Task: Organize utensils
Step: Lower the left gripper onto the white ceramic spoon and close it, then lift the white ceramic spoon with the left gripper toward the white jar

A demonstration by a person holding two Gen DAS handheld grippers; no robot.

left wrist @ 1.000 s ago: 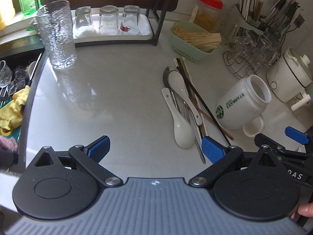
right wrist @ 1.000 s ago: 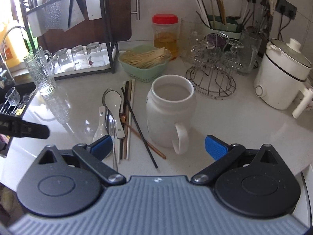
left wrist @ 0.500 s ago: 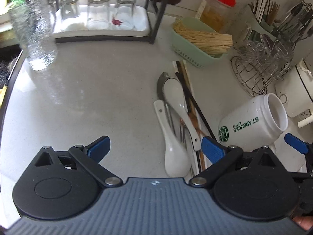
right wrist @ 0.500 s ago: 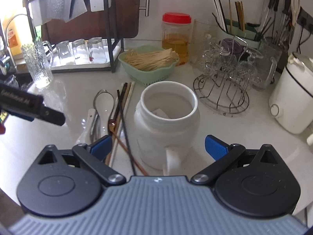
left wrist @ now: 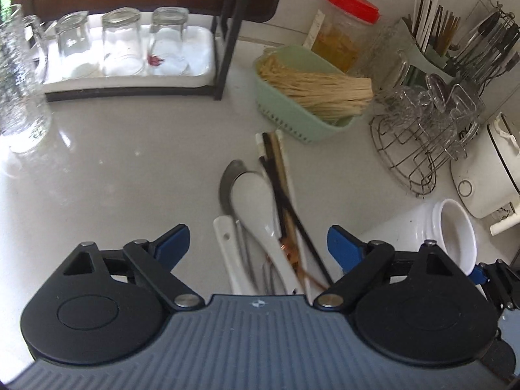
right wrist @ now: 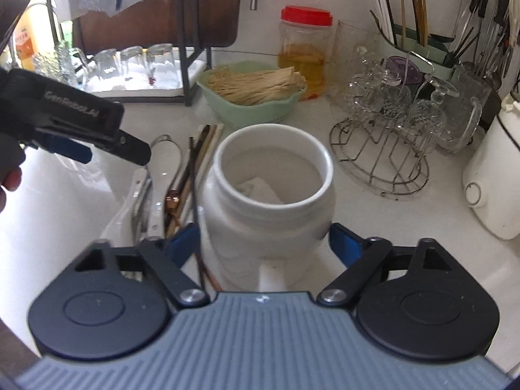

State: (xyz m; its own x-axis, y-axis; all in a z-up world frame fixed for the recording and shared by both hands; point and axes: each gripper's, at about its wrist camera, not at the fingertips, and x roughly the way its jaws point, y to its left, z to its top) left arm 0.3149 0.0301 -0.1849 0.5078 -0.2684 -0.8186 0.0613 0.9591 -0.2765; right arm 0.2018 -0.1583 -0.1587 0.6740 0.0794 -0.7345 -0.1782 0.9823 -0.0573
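Left wrist view: your left claw (left wrist: 258, 243) is hanging wide open over the utensil pile (left wrist: 269, 217), which is lying on the white surface (left wrist: 130, 162), its jaws having just been narrowing slightly. Right wrist view: your right claw (right wrist: 264, 243) has just been closing and its blue pads are now pressing both sides of the white mug (right wrist: 269, 201), standing upright just right of the utensils.
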